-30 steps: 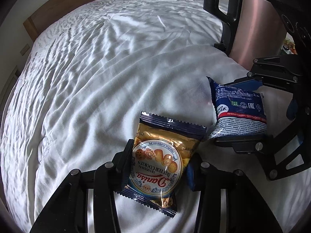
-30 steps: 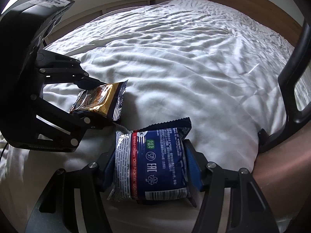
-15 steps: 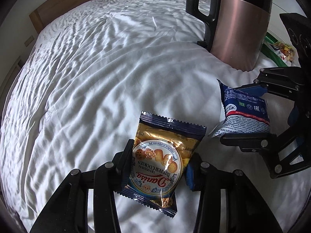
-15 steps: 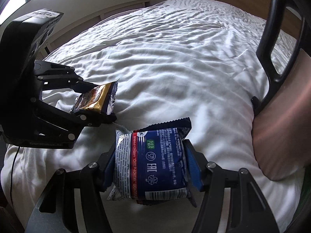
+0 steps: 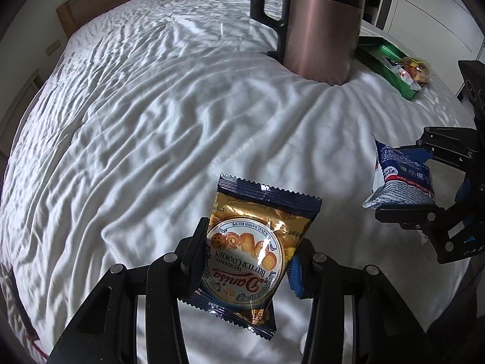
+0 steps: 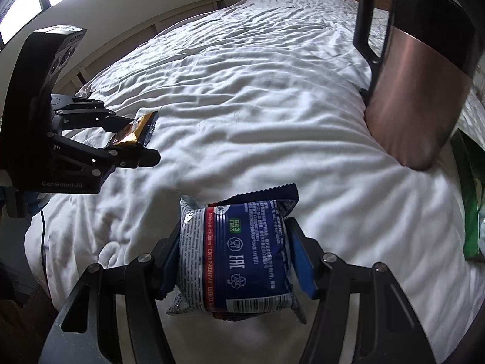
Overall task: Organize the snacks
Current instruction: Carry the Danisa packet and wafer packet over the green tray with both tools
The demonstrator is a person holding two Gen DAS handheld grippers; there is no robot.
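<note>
My left gripper [image 5: 247,257] is shut on a gold butter cookie packet [image 5: 254,248], held above the white bed sheet [image 5: 151,121]. The right gripper [image 6: 233,257] is shut on a blue and white snack packet [image 6: 239,254], also lifted off the sheet. In the left wrist view the right gripper [image 5: 403,179] hangs at the right edge with the blue packet [image 5: 400,179] in its jaws. From the right wrist view the left gripper [image 6: 133,139] shows at the left, pinching the gold packet [image 6: 136,130]. A green tray [image 5: 385,60] with wrapped snacks [image 5: 412,66] lies at the far right.
A tall copper-coloured jug [image 5: 321,30] with a black handle stands on the bed between me and the green tray [image 6: 473,206]; the jug [image 6: 418,97] fills the right wrist view's upper right. A wooden headboard [image 5: 100,0] runs along the bed's far edge.
Both grippers have travelled sideways across the bed with their packets and risen slightly. The jug has slid fully into view, and the green tray with snacks has appeared behind it.
</note>
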